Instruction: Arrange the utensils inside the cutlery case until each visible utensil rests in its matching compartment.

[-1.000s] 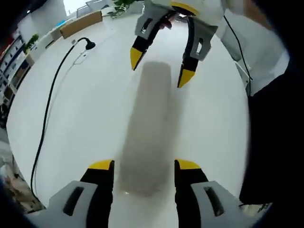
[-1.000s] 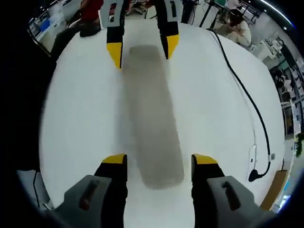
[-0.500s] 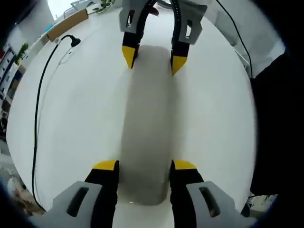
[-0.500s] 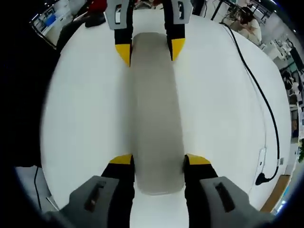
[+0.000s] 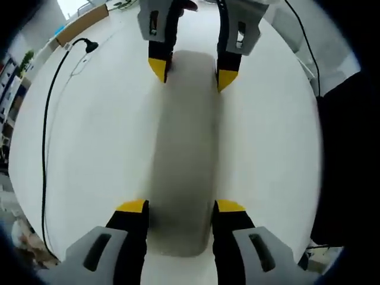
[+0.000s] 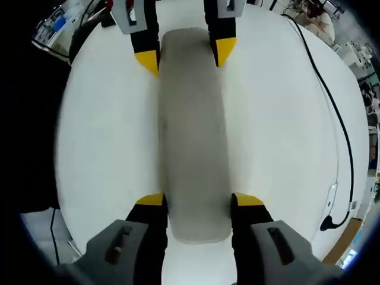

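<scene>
Both grippers are closed around the grey cutlery case point(image 5: 181, 154): the left gripper point(image 5: 180, 208) is clamped on the end at the bottom centre of the left gripper view, and the right gripper point(image 6: 199, 200) on the opposite end at the bottom of the right gripper view. The case lies closed on the white table point(image 6: 107, 136), so its contents cannot be seen. For a good opening, equal pressure should be kept and the ends pulled straight, without twisting. A black cable point(image 6: 338, 136) lies well apart.

Both grippers point(image 5: 180, 206) point(image 6: 198, 200) clamped, facing.
</scene>
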`<state>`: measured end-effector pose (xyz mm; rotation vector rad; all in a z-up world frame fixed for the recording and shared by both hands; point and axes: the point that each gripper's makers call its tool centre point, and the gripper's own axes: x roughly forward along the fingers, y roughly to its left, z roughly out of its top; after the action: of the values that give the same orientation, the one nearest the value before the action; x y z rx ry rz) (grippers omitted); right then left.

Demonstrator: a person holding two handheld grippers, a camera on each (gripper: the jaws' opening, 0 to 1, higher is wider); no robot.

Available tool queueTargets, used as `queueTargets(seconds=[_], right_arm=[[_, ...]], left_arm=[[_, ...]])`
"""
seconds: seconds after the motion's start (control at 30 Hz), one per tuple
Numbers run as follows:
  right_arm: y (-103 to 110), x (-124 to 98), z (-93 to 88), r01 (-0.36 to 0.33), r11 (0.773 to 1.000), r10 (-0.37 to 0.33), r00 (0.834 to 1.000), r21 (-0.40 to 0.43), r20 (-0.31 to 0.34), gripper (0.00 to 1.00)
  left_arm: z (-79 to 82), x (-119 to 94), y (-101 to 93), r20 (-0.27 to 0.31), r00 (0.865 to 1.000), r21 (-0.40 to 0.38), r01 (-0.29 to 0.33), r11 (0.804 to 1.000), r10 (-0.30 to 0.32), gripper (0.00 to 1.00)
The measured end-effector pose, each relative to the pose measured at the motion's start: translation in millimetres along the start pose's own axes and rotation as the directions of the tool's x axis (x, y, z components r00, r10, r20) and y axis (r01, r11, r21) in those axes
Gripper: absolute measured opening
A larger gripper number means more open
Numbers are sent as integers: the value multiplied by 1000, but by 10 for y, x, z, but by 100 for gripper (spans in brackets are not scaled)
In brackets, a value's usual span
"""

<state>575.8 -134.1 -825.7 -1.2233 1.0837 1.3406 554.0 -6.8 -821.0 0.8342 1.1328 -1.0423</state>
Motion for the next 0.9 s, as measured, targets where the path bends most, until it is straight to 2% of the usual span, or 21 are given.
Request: queueTargets(seconds=[0.2,0.47,0.57,0.63,0.8,0.9], right_arm=[[12,-9,-2,5,1000,-5,1000,4,25,40],[38,-4,1,11,1000,-11,1000,11,7,40],[110,-3,2,15,1000,-15,1000,22,2,39],[170,-13,-2,20,999,-20,1000,35,5,39],[299,-6,7,28,998,-29,1000,55,10,39],[417,-14,18,22,997,-25,999,74,35,39]], left_arm=[[0,0,3,-4,1000,1,2,1000,-2,43],[-15,-10,-27,4,1000,6,-4,1000,4,43],[-19,-13,-67,12,1000,29,1,1000,-1,43],[-27,-21,-80,37,999,34,2,999,-4,43],[-42,-20,-197,26,1000,52,5,999,-6,43],[-66,-27,-268,21,1000,71,12,997,-13,43]])
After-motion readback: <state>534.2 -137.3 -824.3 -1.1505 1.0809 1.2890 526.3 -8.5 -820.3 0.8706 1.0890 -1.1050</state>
